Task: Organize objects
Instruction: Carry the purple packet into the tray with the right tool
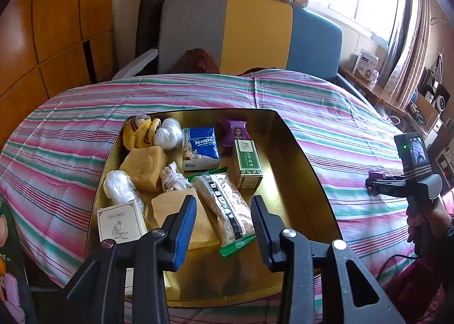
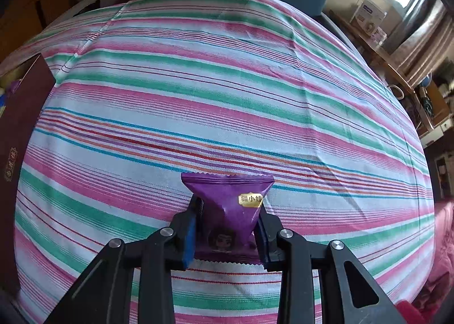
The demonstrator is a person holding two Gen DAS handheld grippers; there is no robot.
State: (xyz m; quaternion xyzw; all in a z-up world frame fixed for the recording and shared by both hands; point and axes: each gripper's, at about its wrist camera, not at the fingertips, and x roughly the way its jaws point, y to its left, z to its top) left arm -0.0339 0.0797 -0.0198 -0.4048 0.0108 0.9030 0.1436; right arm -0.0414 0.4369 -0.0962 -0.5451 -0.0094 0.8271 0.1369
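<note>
Purple foil fills the right gripper: its jaws are closed on a purple snack packet, low over the striped sheet. The left gripper is open and holds nothing; it hangs above the gold tray. Just beyond its fingers lie a green-edged snack bar and a yellow sponge block; farther are a green box and a blue tissue pack.
</note>
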